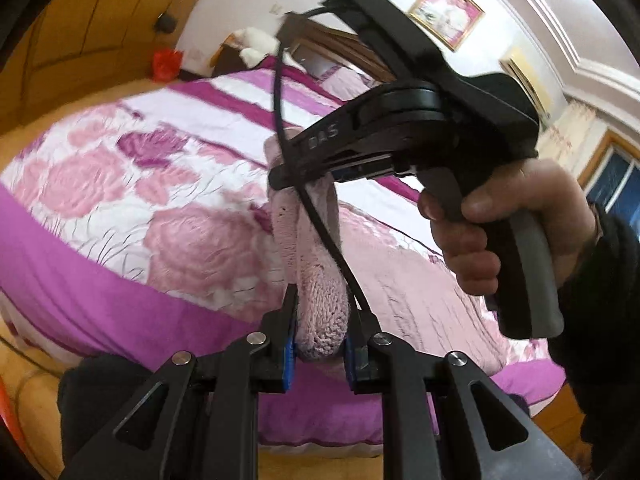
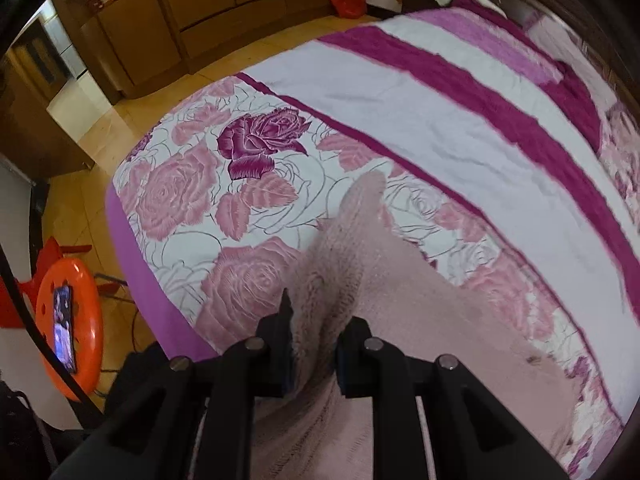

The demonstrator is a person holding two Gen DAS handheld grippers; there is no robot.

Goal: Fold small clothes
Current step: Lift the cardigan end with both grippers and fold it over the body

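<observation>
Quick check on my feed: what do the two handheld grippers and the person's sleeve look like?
Both are black two-finger tools with silver pivot bolts and blue pads inside the fingers. The right gripper has "DAS" lettering on its side, a grey trigger and grey-backed pistol handle, and a black cable looping from its top. The left gripper looks alike. The sleeve is black.

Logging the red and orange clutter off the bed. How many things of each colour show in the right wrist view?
Orange: 1, the orange stool
Red: 2, the red bag and the red stool
Total: 3
</observation>
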